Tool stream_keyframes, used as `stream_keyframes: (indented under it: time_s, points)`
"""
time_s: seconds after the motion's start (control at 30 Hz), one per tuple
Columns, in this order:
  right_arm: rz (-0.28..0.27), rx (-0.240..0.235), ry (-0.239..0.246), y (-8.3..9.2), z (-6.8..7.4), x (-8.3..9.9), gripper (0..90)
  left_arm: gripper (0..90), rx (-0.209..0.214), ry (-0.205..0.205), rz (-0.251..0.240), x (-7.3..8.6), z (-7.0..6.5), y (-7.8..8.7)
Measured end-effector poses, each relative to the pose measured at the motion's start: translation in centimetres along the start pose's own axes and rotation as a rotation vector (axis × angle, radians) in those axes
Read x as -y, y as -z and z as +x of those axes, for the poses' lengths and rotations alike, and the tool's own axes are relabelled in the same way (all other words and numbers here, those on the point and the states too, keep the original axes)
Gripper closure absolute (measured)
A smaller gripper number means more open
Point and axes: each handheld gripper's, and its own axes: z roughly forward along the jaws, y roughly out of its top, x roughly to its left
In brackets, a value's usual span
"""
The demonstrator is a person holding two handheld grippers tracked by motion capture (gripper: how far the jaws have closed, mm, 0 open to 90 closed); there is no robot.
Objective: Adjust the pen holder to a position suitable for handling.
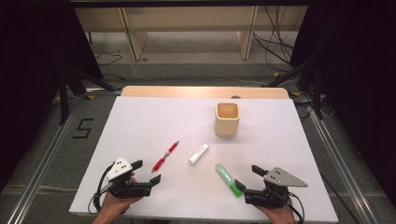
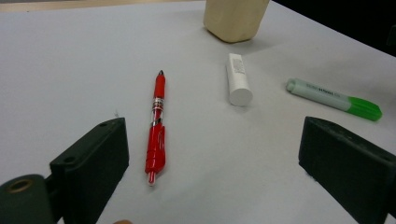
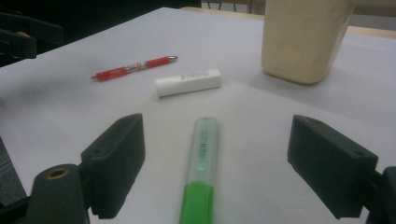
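Both grippers rest empty, fingers spread — left gripper (image 1: 148, 171) at 7 o'clock by the red pen (image 1: 165, 156), right gripper (image 1: 247, 176) at 5, green highlighter (image 1: 229, 179) between its fingers, untouched on the bench (image 1: 140, 121).

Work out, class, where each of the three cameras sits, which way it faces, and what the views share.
High view: above the near edge, looking forward and down on the white table; both forearms and hands enter from below.
Left gripper view: on the left gripper, facing the red pen between its open fingers.
Right gripper view: on the right gripper, facing the green highlighter.
Shared: pen, white tube, highlighter and wooden cup.
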Motion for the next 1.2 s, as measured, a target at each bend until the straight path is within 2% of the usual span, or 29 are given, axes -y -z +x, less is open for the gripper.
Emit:
stream_keyframes:
  time_s: [0.3,0.5,0.6,0.8,0.9,1.2]
  points:
    - [-0.007,0.009,-0.003,0.1,0.0,-0.2,20.6,7.8,0.0,-0.001,-0.001,0.0,-0.1,0.0]
    - [-0.005,0.023,0.008,-0.5,-0.3,-0.9,21.1,7.9,0.001,-0.007,0.009,0.1,-0.3,-0.3]
    - [-0.005,0.03,0.009,-0.7,-1.0,-1.6,21.2,7.9,-0.002,-0.005,0.013,0.1,-0.3,-0.3]
    - [0.004,0.046,-0.018,-1.0,-1.9,-1.8,21.5,8.2,-0.008,0.001,0.008,0.1,-0.3,-0.4]
    - [0.004,0.05,-0.016,-1.1,-2.2,-2.0,22.0,8.5,-0.01,-0.004,0.012,0.2,-0.4,-0.5]
    - [0.0,0.075,-0.043,-2.2,-3.8,-3.2,27.3,8.8,-0.003,-0.012,0.023,0.3,-0.7,-0.8]
